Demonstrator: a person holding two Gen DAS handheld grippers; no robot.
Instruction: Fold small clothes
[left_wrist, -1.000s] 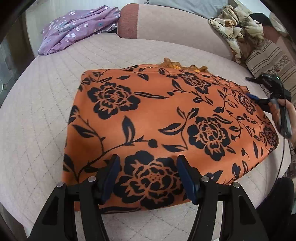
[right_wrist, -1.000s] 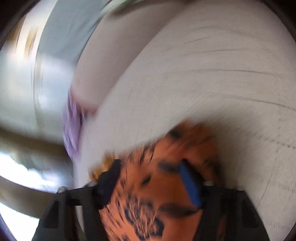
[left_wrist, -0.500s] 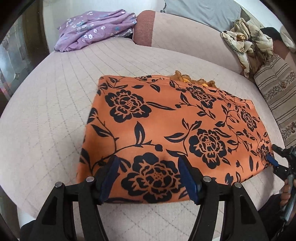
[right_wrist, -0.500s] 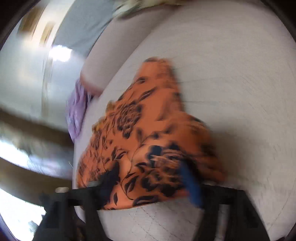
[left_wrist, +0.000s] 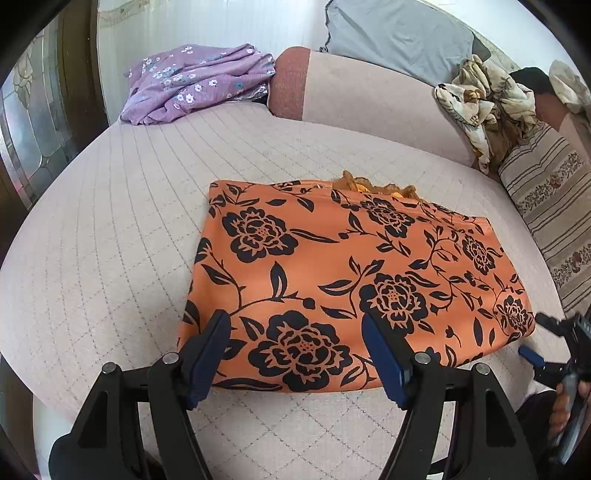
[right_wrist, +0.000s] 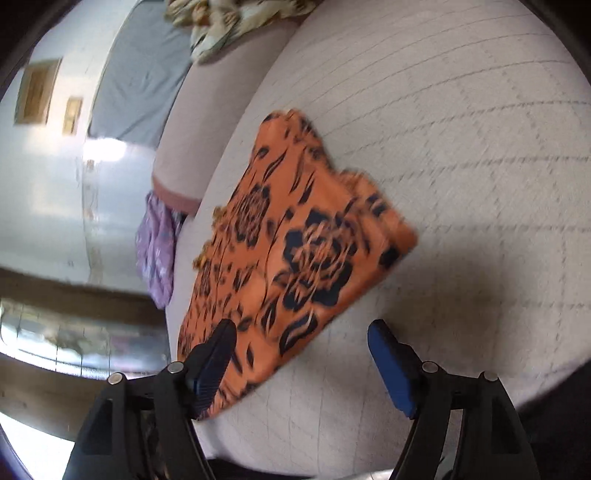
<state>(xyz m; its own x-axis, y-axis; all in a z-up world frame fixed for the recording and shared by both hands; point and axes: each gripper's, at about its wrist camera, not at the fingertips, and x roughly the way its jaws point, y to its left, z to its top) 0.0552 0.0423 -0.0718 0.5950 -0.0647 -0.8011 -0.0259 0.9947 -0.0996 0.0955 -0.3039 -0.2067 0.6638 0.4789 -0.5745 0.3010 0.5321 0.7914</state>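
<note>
An orange garment with black flowers (left_wrist: 351, 273) lies folded flat as a rectangle on the quilted bed (left_wrist: 110, 240). It also shows in the right wrist view (right_wrist: 291, 251), blurred. My left gripper (left_wrist: 295, 350) is open and empty, held just above the garment's near edge. My right gripper (right_wrist: 301, 354) is open and empty, off the garment's right corner; it shows at the right edge of the left wrist view (left_wrist: 543, 339).
A crumpled purple floral garment (left_wrist: 192, 81) lies at the far left of the bed. A pink bolster (left_wrist: 354, 96), a grey pillow (left_wrist: 399, 33), a cream patterned cloth heap (left_wrist: 480, 99) and a striped cushion (left_wrist: 546, 206) line the back and right.
Both grippers have drawn back from the orange garment toward the bed's near edge. The right gripper let go of the right corner and now stands clear of it.
</note>
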